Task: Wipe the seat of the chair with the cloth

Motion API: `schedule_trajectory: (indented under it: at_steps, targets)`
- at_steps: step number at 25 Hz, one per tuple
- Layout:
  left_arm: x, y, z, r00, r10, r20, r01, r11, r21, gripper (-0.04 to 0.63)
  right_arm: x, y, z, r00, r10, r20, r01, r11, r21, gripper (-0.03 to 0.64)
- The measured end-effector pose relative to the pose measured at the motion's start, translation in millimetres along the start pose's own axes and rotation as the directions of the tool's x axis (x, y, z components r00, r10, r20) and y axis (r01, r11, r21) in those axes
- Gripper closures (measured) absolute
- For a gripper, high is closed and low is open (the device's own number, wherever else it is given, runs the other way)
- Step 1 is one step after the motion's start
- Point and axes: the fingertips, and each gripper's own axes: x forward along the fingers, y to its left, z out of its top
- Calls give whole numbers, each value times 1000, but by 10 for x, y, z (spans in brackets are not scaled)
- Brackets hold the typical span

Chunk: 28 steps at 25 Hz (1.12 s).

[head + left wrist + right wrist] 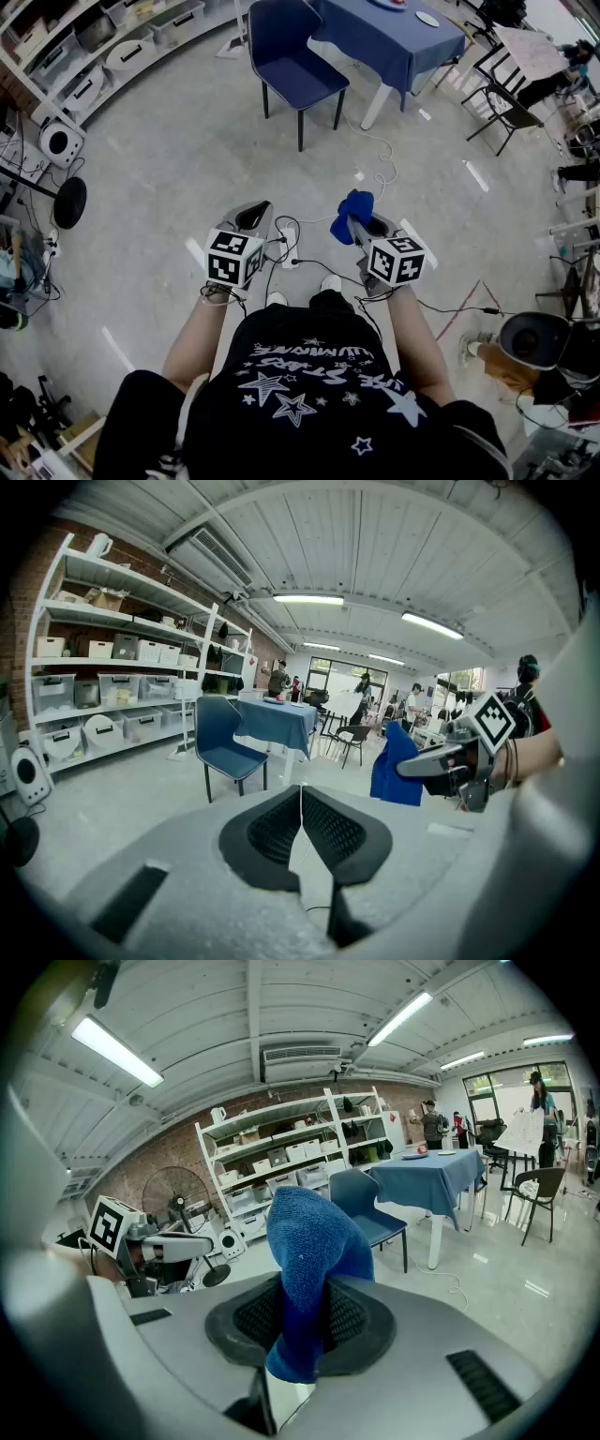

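Observation:
A blue chair (292, 58) stands well ahead of me on the grey floor, its seat (229, 757) bare; the same chair (367, 1206) shows behind the cloth in the right gripper view. My right gripper (361, 225) is shut on a blue cloth (354, 212), which sticks up between the black pads as a folded bunch (309, 1269). My left gripper (251, 217) is held beside it at the same height, its jaws shut with nothing between them (302, 829). Both grippers are far short of the chair.
A table with a blue cover (389, 33) stands right behind the chair. White shelving (103, 47) with bins runs along the left. A white cable (380, 155) and power strip (290, 246) lie on the floor ahead. Black folding chairs (502, 89) sit at the right.

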Motion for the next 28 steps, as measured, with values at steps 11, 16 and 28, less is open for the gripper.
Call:
schedule_trajectory:
  at_steps: [11, 16, 28]
  targets:
    - [-182, 163, -66, 1000, 14, 12, -14, 1000, 0, 572, 107, 254, -76, 1000, 2, -11, -2, 1000, -13, 548]
    - [-291, 271, -268, 1000, 23, -15, -23, 999, -35, 572, 221, 377, -57, 1000, 12, -20, -13, 997, -70, 548]
    - [-123, 726, -250, 994, 99, -48, -102, 992, -71, 572, 756, 13, 181, 999, 39, -32, -40, 998, -38, 548]
